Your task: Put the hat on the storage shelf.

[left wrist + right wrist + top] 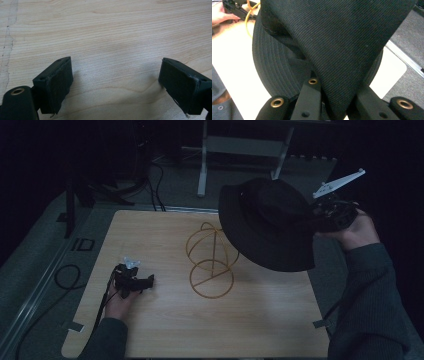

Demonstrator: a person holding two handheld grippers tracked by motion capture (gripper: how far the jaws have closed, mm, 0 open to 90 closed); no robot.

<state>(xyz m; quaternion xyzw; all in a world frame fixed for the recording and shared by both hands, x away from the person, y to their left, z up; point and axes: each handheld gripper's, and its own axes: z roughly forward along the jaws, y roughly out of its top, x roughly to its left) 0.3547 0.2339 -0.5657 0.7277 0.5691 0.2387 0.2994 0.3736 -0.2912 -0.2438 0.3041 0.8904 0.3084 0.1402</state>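
A black brimmed hat (267, 225) hangs in the air over the table's right side, held at its edge by my right gripper (320, 215), which is shut on the fabric (342, 50). Beside and partly under the hat stands a yellow wire hat stand (211, 261), a round frame on a ring base, with nothing on it. My left gripper (145, 282) rests low on the wooden table (165, 330) at the left, jaws wide open with only bare wood (115, 75) between its pads (58, 85).
Black cables (65, 277) trail off the table's left edge onto the grey floor. A white metal frame (240, 150) stands behind the table. The table's near half is bare wood.
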